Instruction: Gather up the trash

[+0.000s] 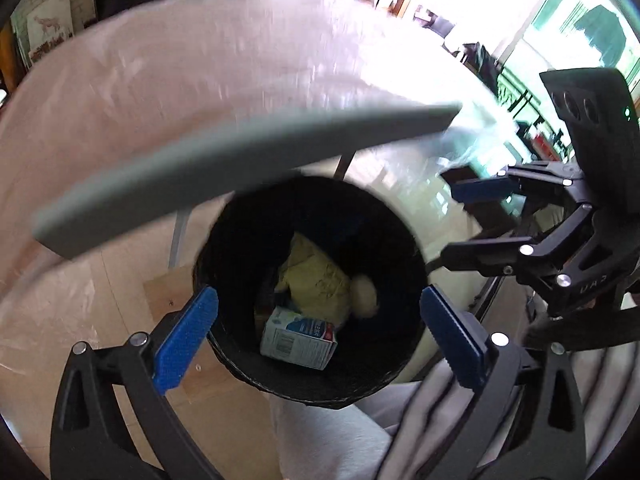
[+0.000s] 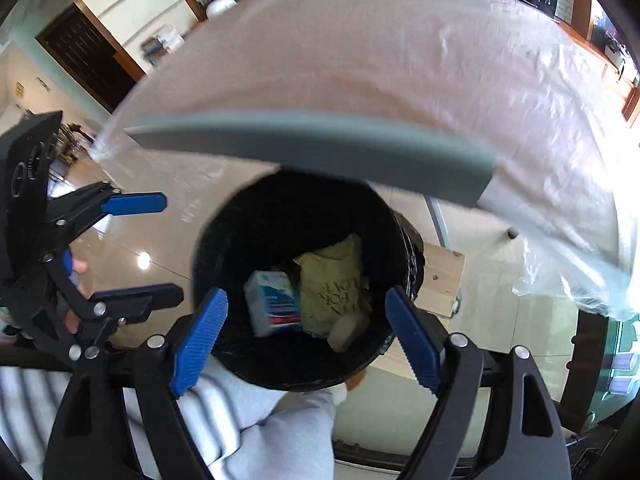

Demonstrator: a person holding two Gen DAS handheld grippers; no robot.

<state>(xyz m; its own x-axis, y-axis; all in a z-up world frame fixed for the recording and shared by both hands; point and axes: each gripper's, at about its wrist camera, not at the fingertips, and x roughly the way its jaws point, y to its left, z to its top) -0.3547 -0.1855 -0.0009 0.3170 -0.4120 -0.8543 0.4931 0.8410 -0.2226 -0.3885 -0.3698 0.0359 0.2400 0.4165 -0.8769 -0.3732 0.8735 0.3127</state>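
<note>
A black trash bin [image 1: 240, 232] [image 2: 224, 248] stands on the floor below both grippers. Inside lie a blue-and-white carton [image 1: 298, 340] [image 2: 270, 304], a crumpled yellow bag [image 1: 316, 280] [image 2: 328, 288] and a pale round piece [image 1: 365, 290] [image 2: 346, 332]. My left gripper [image 1: 318, 328] is open and empty above the bin's near rim; it also shows at the left of the right wrist view [image 2: 148, 248]. My right gripper [image 2: 306, 336] is open and empty above the bin; it shows at the right of the left wrist view [image 1: 460, 224].
A table edge [image 1: 240, 160] [image 2: 304, 148] covered with clear plastic sheet [image 1: 200, 60] [image 2: 400, 60] overhangs the bin's far side. A table leg [image 1: 178, 236] and a wooden board [image 2: 444, 276] lie beside the bin. The person's grey-clad legs [image 2: 288, 432] are below.
</note>
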